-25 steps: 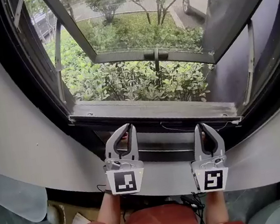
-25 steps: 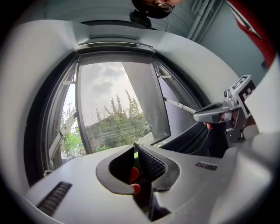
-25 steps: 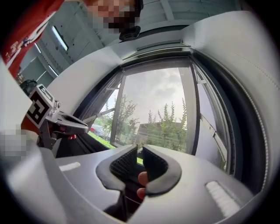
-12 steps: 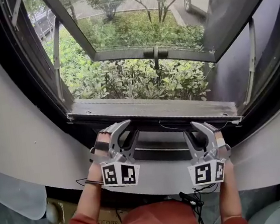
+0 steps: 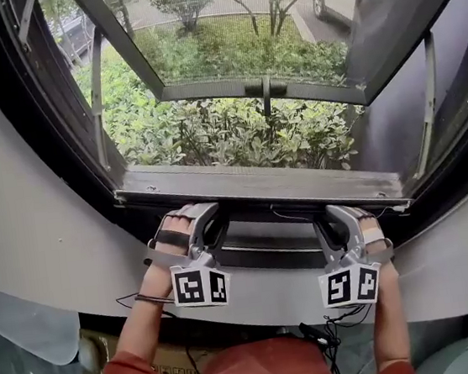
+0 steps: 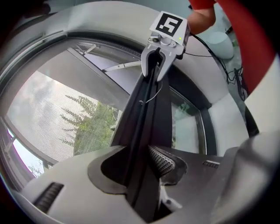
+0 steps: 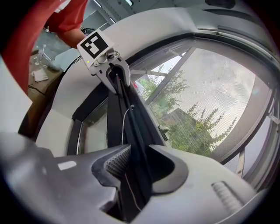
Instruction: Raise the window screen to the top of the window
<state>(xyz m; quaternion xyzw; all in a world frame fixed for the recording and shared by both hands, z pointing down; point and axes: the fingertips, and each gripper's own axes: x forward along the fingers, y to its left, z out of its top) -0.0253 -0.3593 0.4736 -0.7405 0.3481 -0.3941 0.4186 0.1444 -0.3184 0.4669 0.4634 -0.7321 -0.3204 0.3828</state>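
The jaws of the left gripper (image 5: 207,224) and the right gripper (image 5: 340,221) had just been opening — each stood apart astride the window screen's bottom rail (image 6: 142,127), not pinching it. The rail sat low by the sill (image 5: 242,183) — probably straddled at two places for an even lift.

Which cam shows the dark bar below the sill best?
Left gripper view: the dark bar runs lengthwise through the frame, sharp and near. Right gripper view shows it similarly, from the other end. Head view shows only a shadowed stretch below the sill.
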